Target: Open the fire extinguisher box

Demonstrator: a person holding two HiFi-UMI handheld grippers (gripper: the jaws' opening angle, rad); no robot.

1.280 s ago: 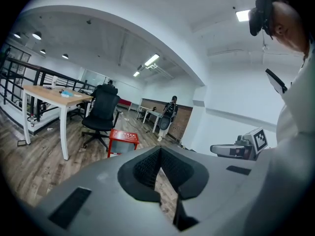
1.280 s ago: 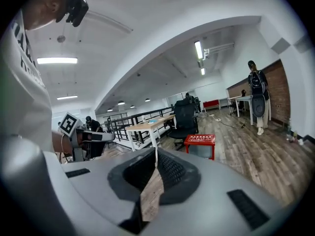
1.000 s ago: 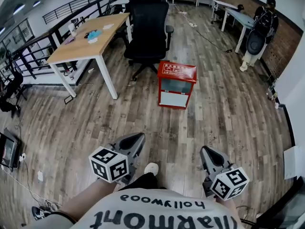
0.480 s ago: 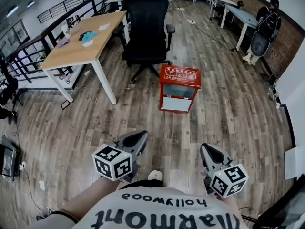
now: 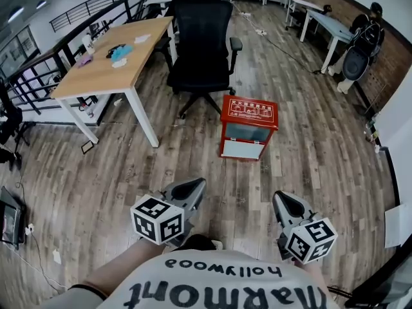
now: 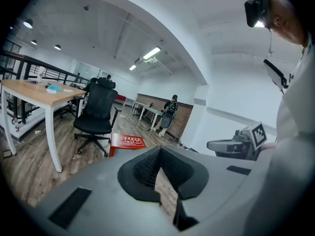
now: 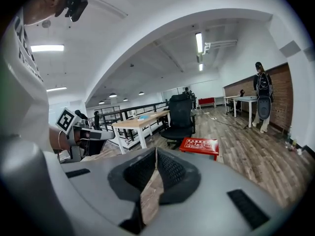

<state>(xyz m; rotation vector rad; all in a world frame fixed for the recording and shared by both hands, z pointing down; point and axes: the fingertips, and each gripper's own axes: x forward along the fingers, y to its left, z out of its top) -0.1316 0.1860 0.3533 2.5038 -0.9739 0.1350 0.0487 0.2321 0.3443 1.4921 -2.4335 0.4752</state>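
A red fire extinguisher box (image 5: 248, 127) with a glass front stands on the wood floor ahead of me, its lid down; it also shows as a red box (image 6: 127, 142) in the left gripper view and as a red box (image 7: 199, 144) in the right gripper view. My left gripper (image 5: 192, 187) is held low at the left, jaws shut and empty, well short of the box. My right gripper (image 5: 284, 203) is level with it at the right, also shut with nothing in it. In their own views the left gripper (image 6: 158, 162) and the right gripper (image 7: 156, 156) point toward the box.
A black office chair (image 5: 204, 40) stands just behind the box. A wooden desk (image 5: 116, 56) with white legs is at the left, a black railing (image 5: 38, 76) beyond it. More desks (image 5: 328, 24) and a person (image 5: 360, 40) are at the far right by the brick wall.
The box and chair have slid lower and closer in the head view as I step toward them. Both grippers stay shut and keep their places.
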